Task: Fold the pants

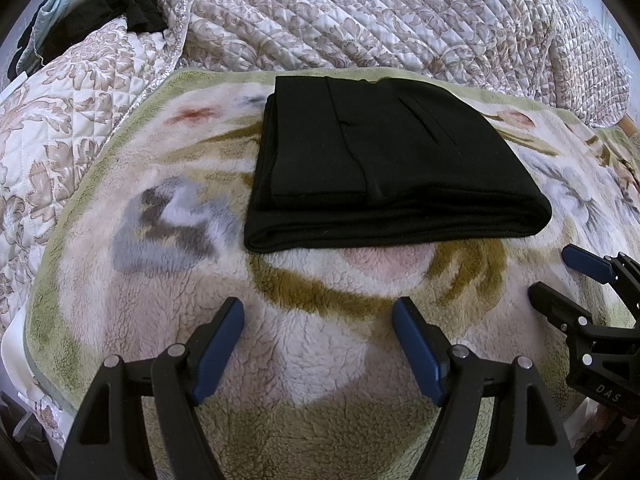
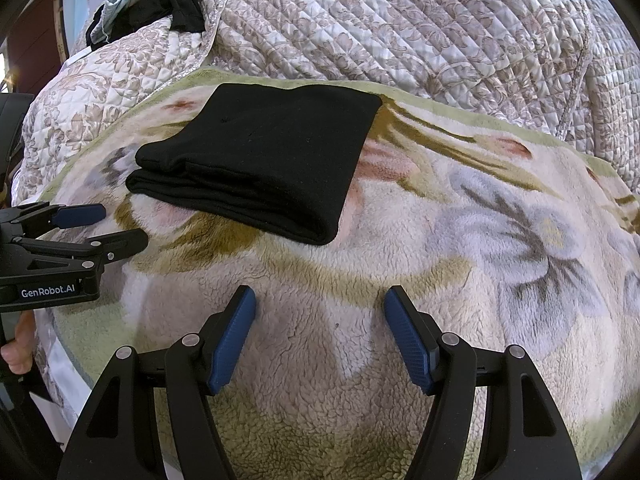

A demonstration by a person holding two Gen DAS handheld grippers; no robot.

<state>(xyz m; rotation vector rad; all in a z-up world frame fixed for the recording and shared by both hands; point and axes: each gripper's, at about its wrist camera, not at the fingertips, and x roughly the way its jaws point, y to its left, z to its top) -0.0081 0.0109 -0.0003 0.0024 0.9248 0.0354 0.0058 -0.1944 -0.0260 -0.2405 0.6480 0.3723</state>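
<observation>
The left gripper (image 1: 318,334) hangs over bare fleece on the near side of the pants (image 1: 384,160), jaws spread wide with nothing between them. The right gripper (image 2: 320,326) does the same, also short of the pants and off toward their right-hand folded edge, its blue pads apart and empty. Neither tool touches the pants.

The pants lie as a compact black rectangle of several layers on the flowered fleece blanket (image 1: 320,360), their far edge close to the blanket's green border, with the quilted bedspread (image 1: 360,12) beyond them. A loose pile of dark clothes (image 1: 136,4) sits well beyond the pants, to the far left. The fold looks finished, or nearly so.

The risks from here are mostly of undoing good work. The layered left edge of the pants is slightly staggered, so a jaw sweeping in low from the near side could catch a single layer and peel the stack open. The fleece is deep and soft; a pad pushed under the pants could snag the pile and drag the blanket along, shifting the bundle. Lifting by one corner only would probably let the unsupported layers sag and slide apart. A pinch on the top layer alone would unfold it.
</observation>
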